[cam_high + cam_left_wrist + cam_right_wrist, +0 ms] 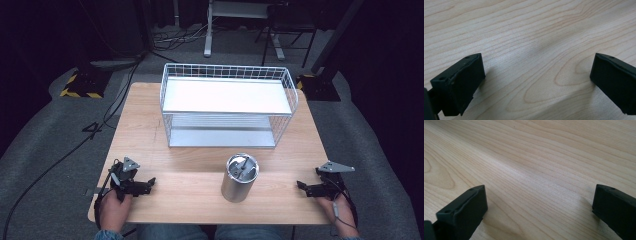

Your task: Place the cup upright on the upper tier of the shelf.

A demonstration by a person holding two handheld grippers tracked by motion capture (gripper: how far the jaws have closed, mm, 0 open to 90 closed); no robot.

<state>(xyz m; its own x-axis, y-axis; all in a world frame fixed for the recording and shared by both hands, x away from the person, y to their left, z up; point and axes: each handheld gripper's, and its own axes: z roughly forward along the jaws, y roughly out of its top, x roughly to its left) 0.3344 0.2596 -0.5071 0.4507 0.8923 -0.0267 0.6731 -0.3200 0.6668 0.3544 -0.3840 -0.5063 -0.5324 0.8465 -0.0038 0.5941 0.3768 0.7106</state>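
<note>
A steel can (240, 178) stands at lower centre of the tabletop (200, 150), below the bare wire rack (227, 105). The left claw (150, 182) and right claw (300, 185) both rest released.

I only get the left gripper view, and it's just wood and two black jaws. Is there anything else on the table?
Observer: Yes, a shiny metal canister stands upright near the front middle of the table.
Operator: Anything behind it?
Observer: A white wire rack with two shelves, both bare.
Operator: Where's the other gripper?
Observer: The right gripper rests near the table's right front edge, jaws apart over bare wood, pointing toward the canister.
Operator: And mine?
Observer: The left gripper sits at the left front, apart from the canister.
</note>
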